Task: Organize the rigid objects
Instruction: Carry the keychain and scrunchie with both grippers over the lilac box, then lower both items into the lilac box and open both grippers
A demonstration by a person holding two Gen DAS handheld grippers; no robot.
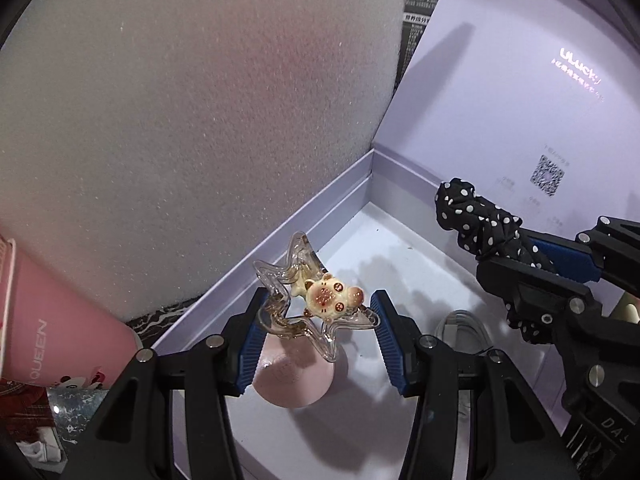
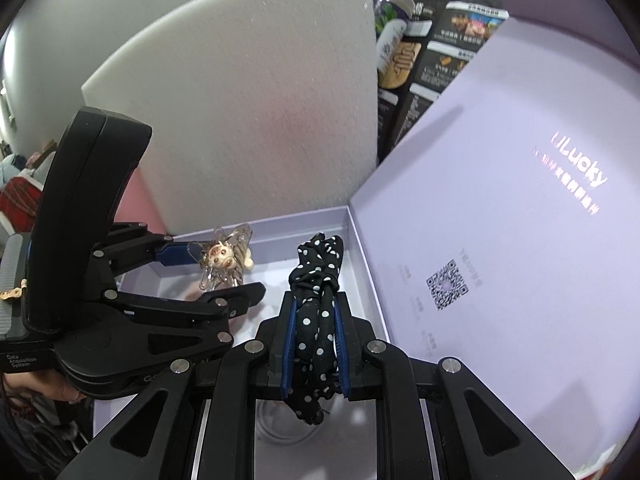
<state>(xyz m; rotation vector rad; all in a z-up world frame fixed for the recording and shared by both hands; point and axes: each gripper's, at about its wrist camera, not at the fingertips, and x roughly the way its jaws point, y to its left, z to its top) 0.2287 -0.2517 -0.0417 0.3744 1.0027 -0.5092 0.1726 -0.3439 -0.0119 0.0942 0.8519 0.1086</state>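
Box (image 1: 352, 184) already holds a pink round thing (image 1: 294, 380) and white cable (image 1: 464, 326). Above it, left gripper (image 1: 316, 320) clamps the star clip (image 1: 308, 300); right gripper (image 2: 316, 344) pinches the dotted scrunchie (image 2: 316, 280). Both items likely remain to be set down inside.

White foam board (image 1: 192, 128) stood upright behind box, pink tint seen at centre. Dark printed packaging (image 2: 432, 60) stacked behind foam board, text illegible. Dark cup with clear lid (image 2: 390, 12) placed beside packaging. Pink container (image 1: 52, 332) marked "QUEEN" positioned at left. Red plaid fabric (image 1: 24, 408) seen at lower left edge.
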